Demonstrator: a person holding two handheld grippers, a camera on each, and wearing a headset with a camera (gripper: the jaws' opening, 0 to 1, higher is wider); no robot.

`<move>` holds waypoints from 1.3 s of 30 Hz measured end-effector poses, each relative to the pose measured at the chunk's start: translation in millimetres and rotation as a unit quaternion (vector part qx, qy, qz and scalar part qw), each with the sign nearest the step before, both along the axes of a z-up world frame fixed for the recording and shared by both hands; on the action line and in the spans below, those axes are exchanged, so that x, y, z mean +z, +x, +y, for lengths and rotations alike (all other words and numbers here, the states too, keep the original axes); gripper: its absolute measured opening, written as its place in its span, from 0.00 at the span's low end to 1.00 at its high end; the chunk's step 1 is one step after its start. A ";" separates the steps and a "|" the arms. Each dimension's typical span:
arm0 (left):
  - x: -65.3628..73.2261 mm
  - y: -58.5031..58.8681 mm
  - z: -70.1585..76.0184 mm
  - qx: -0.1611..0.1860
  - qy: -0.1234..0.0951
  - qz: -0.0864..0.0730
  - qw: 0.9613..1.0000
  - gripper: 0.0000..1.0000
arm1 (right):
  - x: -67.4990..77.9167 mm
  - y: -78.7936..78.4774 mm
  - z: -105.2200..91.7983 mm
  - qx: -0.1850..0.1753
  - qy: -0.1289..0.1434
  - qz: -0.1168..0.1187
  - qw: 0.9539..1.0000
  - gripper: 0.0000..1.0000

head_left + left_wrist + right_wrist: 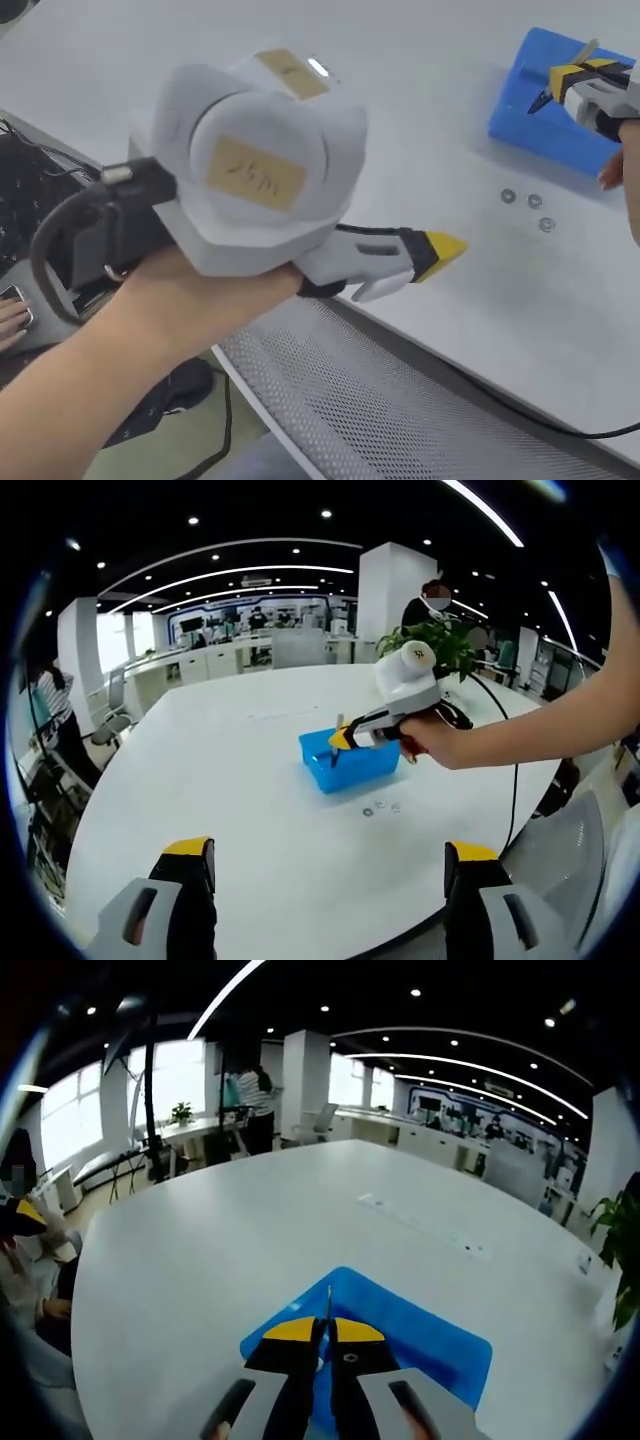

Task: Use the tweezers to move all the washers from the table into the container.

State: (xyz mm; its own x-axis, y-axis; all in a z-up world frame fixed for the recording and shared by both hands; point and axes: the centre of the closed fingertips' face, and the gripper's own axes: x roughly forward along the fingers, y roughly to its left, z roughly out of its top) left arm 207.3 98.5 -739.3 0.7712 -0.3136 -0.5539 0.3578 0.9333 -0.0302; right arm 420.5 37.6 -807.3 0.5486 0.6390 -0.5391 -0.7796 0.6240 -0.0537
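Blue container beneath right tongs

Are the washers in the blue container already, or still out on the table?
Out: three washers lie on the white table, apart from the container. Whether the container holds others cannot be told.

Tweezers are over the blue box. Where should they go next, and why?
Probably lower the right gripper, jaws shut on the tweezers, toward the three washers: they lie on the table beside the blue container, not in it.
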 end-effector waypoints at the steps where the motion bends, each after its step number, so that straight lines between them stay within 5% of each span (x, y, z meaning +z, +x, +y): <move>1: -0.2 -1.4 -0.6 0.001 0.001 0.000 1.000 0.97 | -0.1 -0.3 0.0 0.001 0.000 0.000 1.000 0.00; 9: 6.2 -3.4 -2.3 0.002 0.006 -0.004 1.000 0.97 | 1.6 -1.3 -2.9 -0.008 0.008 0.014 1.000 0.01; 17: 15.0 -10.5 -2.2 0.005 0.015 -0.010 1.000 0.97 | 24.5 -8.5 -7.6 -0.018 0.045 0.024 0.999 0.01; 29: 20.2 -23.4 -9.1 0.018 0.013 -0.011 1.000 0.98 | 59.9 -49.0 -20.5 -0.003 0.082 0.015 0.997 0.01; 39: 27.7 -27.3 -11.3 0.029 0.015 -0.021 0.999 0.97 | 41.0 -80.5 -25.5 0.007 0.072 0.040 0.997 0.01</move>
State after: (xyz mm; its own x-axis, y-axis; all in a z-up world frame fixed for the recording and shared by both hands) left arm 180.0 87.2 -711.6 0.8104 -0.2512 -0.5294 0.3034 0.9528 0.0124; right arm 340.0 12.1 -766.4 0.4975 0.7207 -0.4827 -0.7865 0.6095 0.0995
